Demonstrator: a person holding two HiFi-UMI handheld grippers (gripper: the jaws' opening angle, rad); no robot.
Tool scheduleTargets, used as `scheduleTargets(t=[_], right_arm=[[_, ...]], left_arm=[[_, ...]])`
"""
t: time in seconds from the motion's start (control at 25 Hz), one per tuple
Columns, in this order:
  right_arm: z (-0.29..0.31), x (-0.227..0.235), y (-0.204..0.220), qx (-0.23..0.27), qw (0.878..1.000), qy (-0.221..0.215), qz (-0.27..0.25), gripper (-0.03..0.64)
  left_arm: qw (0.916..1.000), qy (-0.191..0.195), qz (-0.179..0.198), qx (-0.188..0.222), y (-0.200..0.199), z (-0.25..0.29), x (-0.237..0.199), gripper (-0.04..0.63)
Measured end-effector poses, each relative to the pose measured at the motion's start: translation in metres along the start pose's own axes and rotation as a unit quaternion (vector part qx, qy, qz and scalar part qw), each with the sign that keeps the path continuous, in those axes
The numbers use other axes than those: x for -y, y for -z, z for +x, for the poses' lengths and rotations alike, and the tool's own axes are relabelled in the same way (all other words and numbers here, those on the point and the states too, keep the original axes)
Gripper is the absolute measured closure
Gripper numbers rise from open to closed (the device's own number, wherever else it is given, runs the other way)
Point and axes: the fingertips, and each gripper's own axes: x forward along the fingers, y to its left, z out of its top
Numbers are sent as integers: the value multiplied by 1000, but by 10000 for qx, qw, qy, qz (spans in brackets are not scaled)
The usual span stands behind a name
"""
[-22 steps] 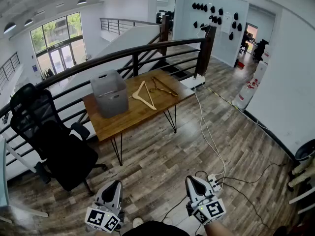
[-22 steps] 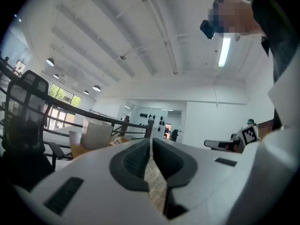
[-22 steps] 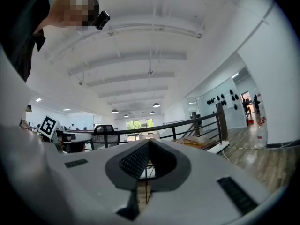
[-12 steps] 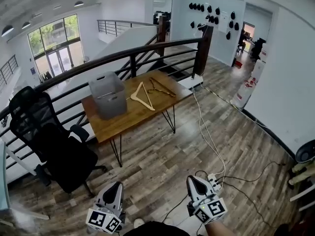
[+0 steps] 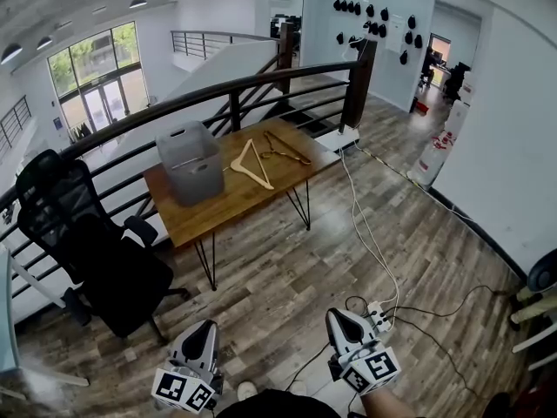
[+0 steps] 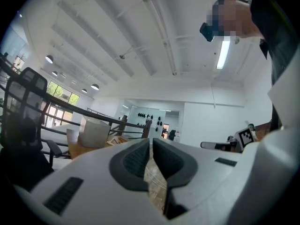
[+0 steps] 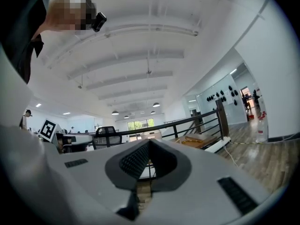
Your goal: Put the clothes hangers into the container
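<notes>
Wood-plank flooring stretches between me and the table (image 5: 261,200), which stands well off by the black railing (image 5: 261,81). Nothing of the task looks done yet. The grey container (image 5: 190,162) sits on the table's left part with no hanger showing in it. Both hangers lie on the tabletop to its right: the pale wooden hanger (image 5: 250,164) nearer it, the darker hanger (image 5: 285,150) beyond. My left gripper (image 5: 207,326) and right gripper (image 5: 335,315) hang low by my body, each with jaws pressed together on nothing. Compared with a moment back, little differs: hangers and container lie as they did, my grippers keep their place, and only my view has drifted slightly.
</notes>
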Motion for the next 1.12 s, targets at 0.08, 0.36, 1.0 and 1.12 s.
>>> scheduleTargets(t=[0.08, 0.36, 1.0, 1.12], right_arm=[[-3, 1, -2, 38, 10000, 16, 3, 621], [-18, 7, -19, 215, 9996, -93, -124, 563], [-40, 43, -9, 78, 9982, -557, -229, 376], [-43, 51, -9, 55, 9979, -606, -201, 354]], left_arm=[[10000, -6, -23, 8, 1, 0, 2, 565], [9999, 73, 21, 98, -4, 9, 22, 565], [9995, -79, 291, -17, 18, 44, 79, 321], [9995, -88, 291, -10, 20, 48, 91, 316]])
